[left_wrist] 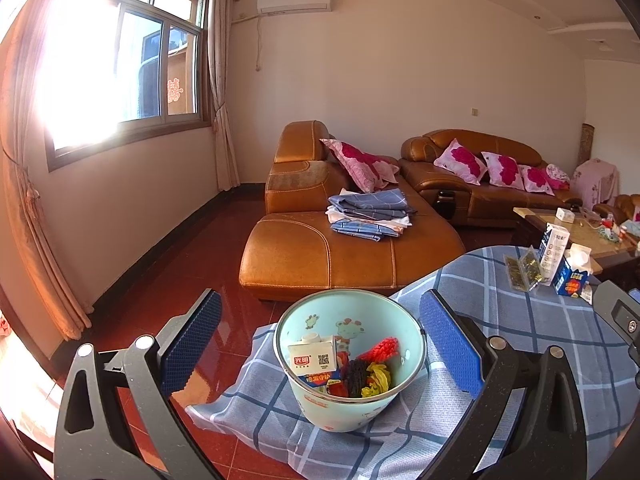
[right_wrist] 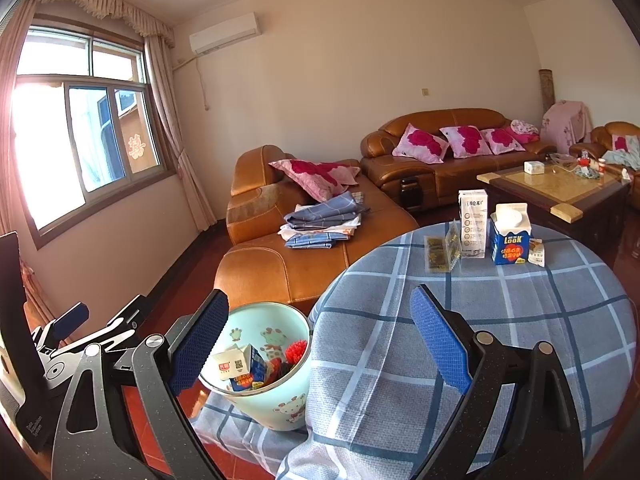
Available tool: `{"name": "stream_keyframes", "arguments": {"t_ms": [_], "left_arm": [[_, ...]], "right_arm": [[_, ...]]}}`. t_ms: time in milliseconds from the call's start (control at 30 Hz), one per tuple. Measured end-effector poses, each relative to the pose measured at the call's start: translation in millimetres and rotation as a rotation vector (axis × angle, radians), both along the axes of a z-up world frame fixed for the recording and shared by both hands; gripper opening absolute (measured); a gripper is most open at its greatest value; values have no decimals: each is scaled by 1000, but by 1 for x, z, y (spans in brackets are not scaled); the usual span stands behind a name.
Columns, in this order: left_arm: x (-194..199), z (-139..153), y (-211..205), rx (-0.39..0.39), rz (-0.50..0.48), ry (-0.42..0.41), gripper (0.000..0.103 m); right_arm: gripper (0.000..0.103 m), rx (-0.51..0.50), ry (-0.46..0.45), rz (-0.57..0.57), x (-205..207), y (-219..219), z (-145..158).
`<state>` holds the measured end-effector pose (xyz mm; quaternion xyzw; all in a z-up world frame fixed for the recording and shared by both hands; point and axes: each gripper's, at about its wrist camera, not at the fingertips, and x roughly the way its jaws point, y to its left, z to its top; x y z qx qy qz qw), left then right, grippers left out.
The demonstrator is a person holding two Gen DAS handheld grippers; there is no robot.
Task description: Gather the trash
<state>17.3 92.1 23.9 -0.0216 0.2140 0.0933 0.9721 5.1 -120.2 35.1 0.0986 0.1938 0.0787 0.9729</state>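
A pale green bin with cartoon animals stands on the floor beside the round table; it also shows in the right wrist view. It holds a white carton, red and yellow scraps. My left gripper is open and empty, just above the bin. My right gripper is open and empty over the table's near edge. On the table's far side stand a blue milk carton, a tall white carton, a clear packet and a small wrapper.
The table has a blue plaid cloth hanging to the red tile floor. An orange leather sofa with folded cloths stands behind. A glass coffee table is at far right. The left gripper shows in the right wrist view.
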Motion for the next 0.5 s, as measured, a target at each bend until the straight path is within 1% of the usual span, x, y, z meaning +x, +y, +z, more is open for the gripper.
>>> {"name": "stream_keyframes", "arguments": {"t_ms": [100,200,367,500], "left_arm": [[2,-3,1,-9,-8,20,96],[3,-4,-1,5,-6,24,96],[4,-5,-2,-2,-21,36,97],[5,-5,-3,12,-16,38,97]], "right_arm": [[91,1,6,-3,1,-2,-1],[91,-2,10,-3,2,-1,-2],[91,-2,15,-6,3,-2,-4],[91,1,18,-12,4,-3,-5]]}}
